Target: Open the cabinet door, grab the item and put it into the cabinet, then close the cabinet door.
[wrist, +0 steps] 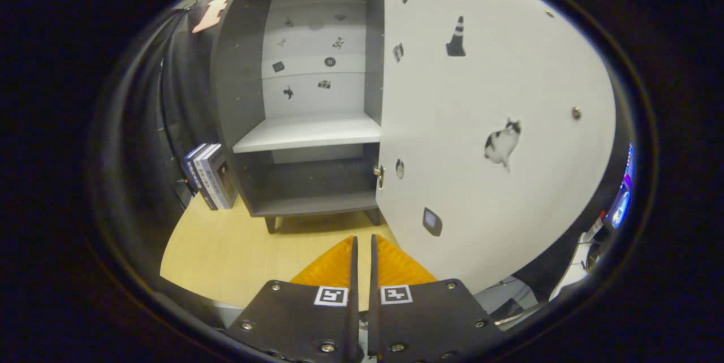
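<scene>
A dark grey cabinet (237,97) stands on a wooden table (226,250), well beyond my fingers. Its white door (498,125) is swung wide open to the right and carries small stickers, among them a cat and a traffic cone. Inside, a white shelf (308,132) divides the cabinet, and both the shelf and the lower compartment (311,188) look bare. My gripper (362,244) hovers above the table in front of the cabinet, its two fingers shut with only a thin slit between them and nothing held.
Several books (209,176) lean upright against the cabinet's left side. Right of the open door, past the table edge, a lit screen (622,199) and some white objects (582,255) show.
</scene>
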Available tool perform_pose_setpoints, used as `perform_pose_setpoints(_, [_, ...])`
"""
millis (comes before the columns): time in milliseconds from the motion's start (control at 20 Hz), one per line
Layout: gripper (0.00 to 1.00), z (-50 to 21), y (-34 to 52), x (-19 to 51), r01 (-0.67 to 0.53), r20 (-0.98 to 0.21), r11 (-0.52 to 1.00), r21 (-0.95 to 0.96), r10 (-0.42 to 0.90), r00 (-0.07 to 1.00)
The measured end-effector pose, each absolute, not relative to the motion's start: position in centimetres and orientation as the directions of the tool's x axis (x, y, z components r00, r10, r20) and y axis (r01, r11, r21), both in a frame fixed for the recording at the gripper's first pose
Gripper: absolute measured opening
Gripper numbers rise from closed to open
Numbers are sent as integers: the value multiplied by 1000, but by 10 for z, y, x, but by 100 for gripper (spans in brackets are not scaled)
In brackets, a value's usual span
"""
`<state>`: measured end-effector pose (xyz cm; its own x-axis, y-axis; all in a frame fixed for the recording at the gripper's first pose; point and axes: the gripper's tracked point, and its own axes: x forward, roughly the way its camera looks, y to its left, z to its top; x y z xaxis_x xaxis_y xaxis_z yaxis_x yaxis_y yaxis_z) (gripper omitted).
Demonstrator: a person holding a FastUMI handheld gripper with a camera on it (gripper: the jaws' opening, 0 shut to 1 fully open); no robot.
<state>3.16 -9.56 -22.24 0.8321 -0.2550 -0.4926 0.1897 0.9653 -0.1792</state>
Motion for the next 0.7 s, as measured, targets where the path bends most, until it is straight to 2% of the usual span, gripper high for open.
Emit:
perform_pose_setpoints(100, [7, -244, -92, 34, 119, -553, 974, -191, -207, 807])
perform_pose_setpoints(250, [13, -279, -88, 39, 50, -628, 977, -205, -171, 759])
perform_pose_setpoints(350, [25, -304, -84, 41, -11, -686, 979, -203, -135, 715])
perform_pose_setpoints(700, [26, -382, -73, 41, -253, -829, 940, -230, -53, 557])
